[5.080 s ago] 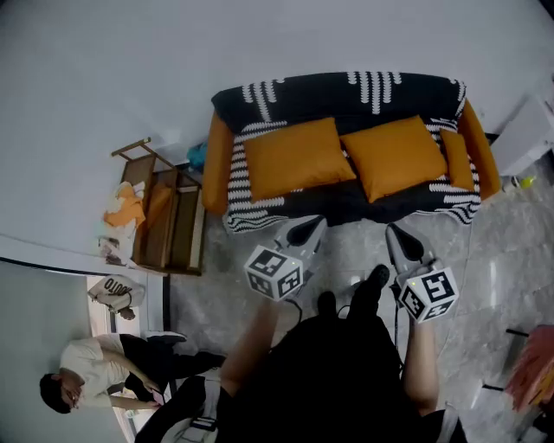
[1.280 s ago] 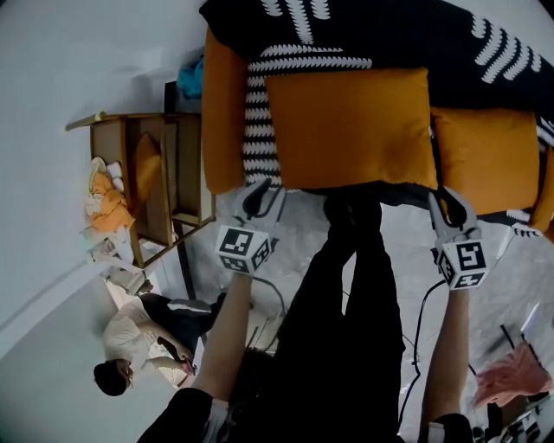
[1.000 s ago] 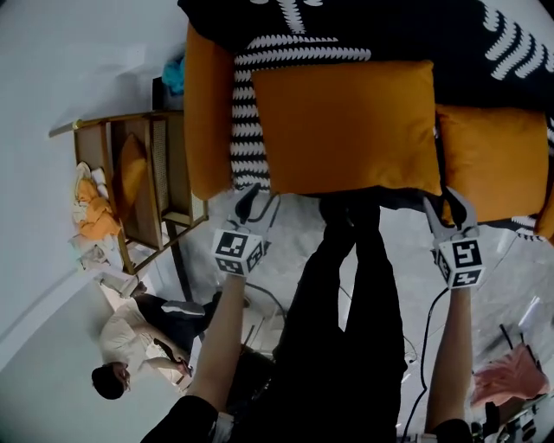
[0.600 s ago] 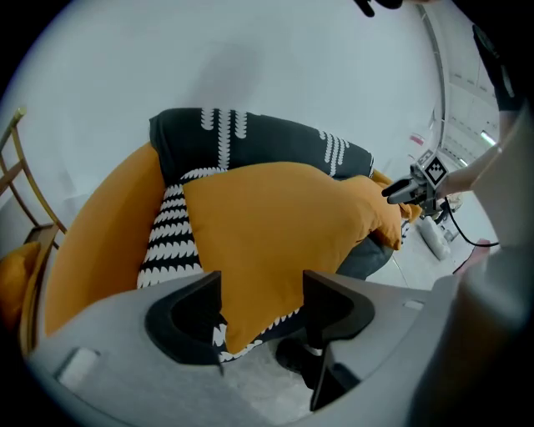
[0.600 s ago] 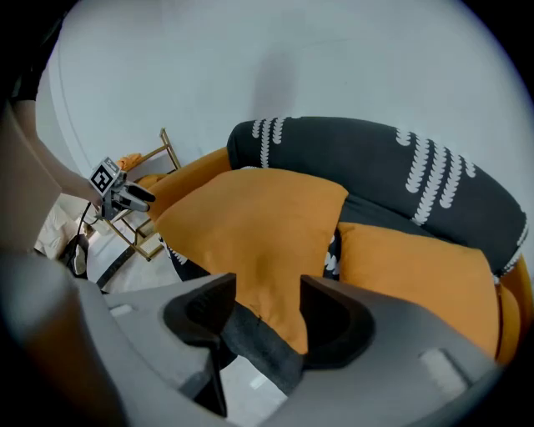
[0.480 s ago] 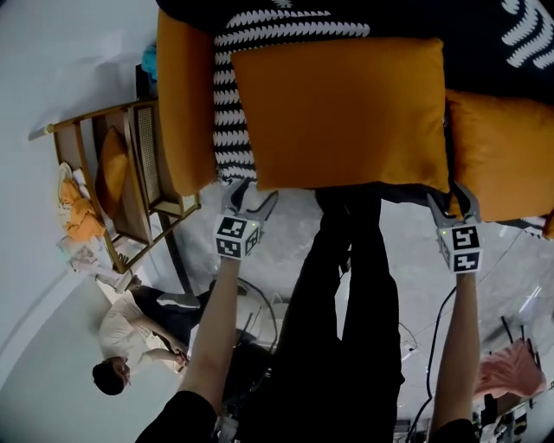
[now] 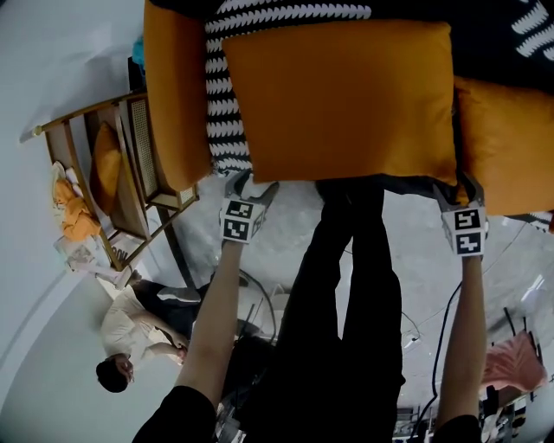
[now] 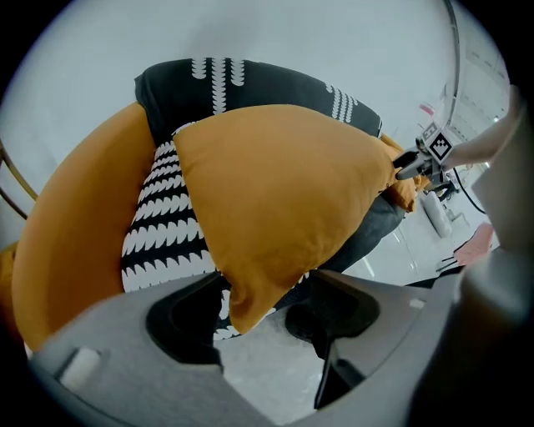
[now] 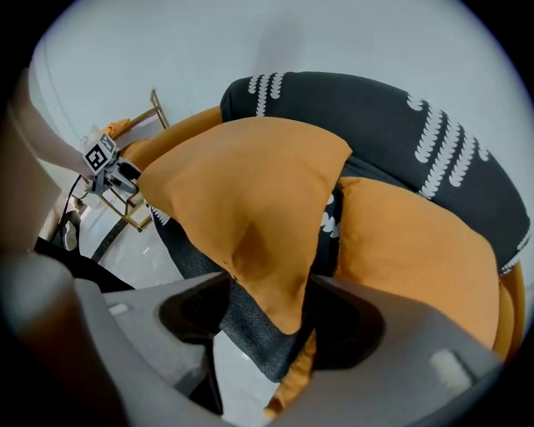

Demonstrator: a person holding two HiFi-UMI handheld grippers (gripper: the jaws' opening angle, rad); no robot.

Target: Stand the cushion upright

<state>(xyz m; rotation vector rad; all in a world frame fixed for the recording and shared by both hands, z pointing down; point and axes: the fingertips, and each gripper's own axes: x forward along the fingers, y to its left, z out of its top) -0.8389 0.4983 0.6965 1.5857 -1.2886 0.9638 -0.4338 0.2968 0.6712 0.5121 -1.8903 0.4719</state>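
Against the sofa (image 7: 506, 26) the cushion (image 7: 338, 95) is propped. Its near corners are bracketed, unpinched, by opening jaws of left gripper (image 7: 250, 184) and right gripper (image 7: 458, 189).

Plain orange square cushion (image 7: 338, 99), plump, slanted up and away from both claws. 1 near corner loose between the opening jaws of the left claw (image 7: 249, 183), the other between the opening jaws of the right claw (image 7: 459, 192).

Ahead of you the sofa (image 7: 177, 95) backs onto a pale wall (image 7: 61, 52); left of it stands a wooden rack (image 7: 143, 164), perhaps a shelf, on glossy grey floor (image 7: 286, 234).
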